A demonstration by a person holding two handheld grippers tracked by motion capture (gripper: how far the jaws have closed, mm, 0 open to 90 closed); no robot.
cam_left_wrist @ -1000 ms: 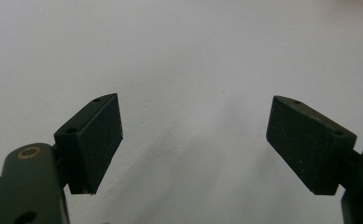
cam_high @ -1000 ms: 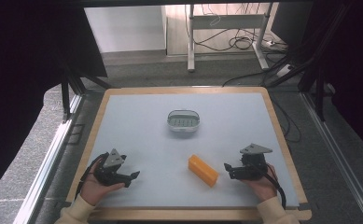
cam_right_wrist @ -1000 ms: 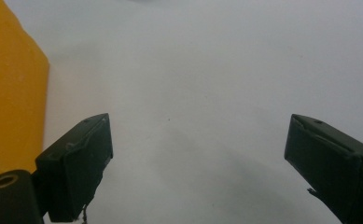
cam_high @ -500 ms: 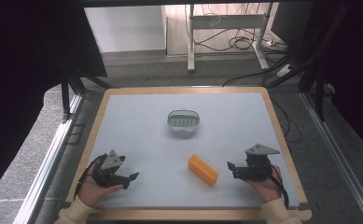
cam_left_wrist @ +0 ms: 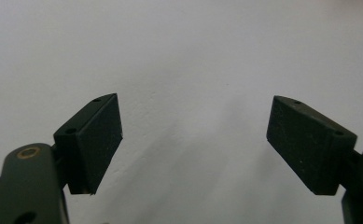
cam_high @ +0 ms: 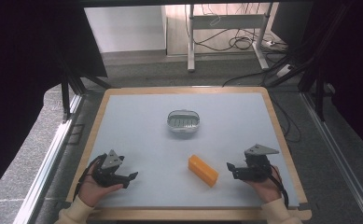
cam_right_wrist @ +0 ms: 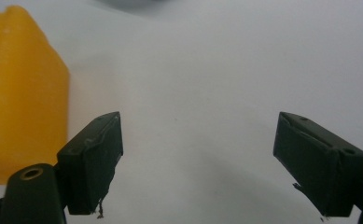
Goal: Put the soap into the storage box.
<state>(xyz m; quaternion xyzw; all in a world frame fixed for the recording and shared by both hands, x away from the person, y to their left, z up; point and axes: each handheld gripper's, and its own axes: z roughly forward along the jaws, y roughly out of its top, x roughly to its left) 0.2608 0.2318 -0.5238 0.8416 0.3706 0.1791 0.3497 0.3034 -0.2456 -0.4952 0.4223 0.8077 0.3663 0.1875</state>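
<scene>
The right gripper [cam_high: 231,167] has backed slightly from the block [cam_high: 203,170] – jaws just narrowed, yet apart and empty (left gripper [cam_high: 131,176] too). Block lies free on the table [cam_high: 142,116]; grasp not begun.

The right gripper [cam_high: 232,168] has drawn back a little toward the table's near edge, away from the orange block [cam_high: 203,170] (in the right gripper view that block sits beyond the left jaw, untouched). Its jaws have just been closing slightly, though they stand wide apart with nothing but bare table surface between them.
</scene>
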